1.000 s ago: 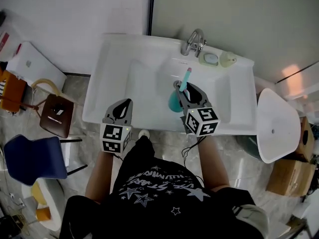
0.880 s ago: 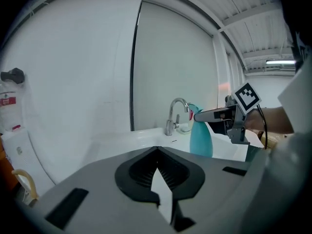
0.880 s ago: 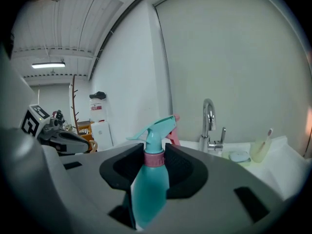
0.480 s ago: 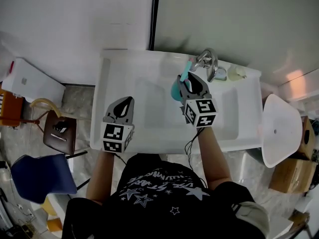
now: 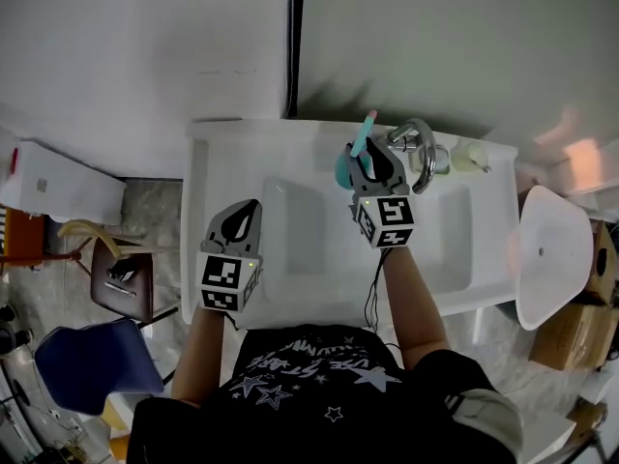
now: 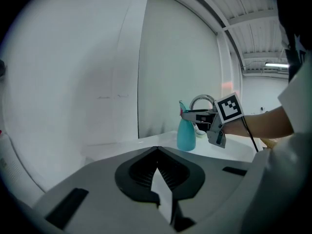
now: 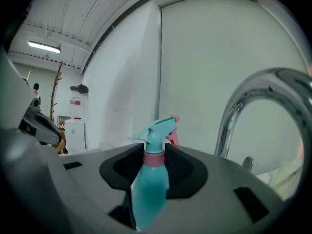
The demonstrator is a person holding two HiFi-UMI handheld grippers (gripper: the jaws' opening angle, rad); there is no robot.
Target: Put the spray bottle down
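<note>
A teal spray bottle point(image 5: 341, 169) with a pink-tipped trigger stands upright at the back ledge of the white sink point(image 5: 290, 249), just left of the chrome faucet point(image 5: 418, 143). My right gripper point(image 5: 370, 153) is shut on the bottle's neck. In the right gripper view the bottle point(image 7: 148, 184) fills the gap between the jaws, below the pink collar. The left gripper view shows the bottle point(image 6: 186, 133) with its base at or just above the ledge; I cannot tell which. My left gripper point(image 5: 251, 206) hangs over the sink's left front part, shut and holding nothing.
A pale object point(image 5: 472, 158) lies on the ledge right of the faucet. The wall rises directly behind the sink. A white round stool point(image 5: 551, 249) stands at the right. A brown stool point(image 5: 126, 278) and a blue chair point(image 5: 82, 370) stand at the left.
Both grippers have moved away from the person toward the wall. The right one carried the bottle from over the basin to the back ledge beside the faucet.
</note>
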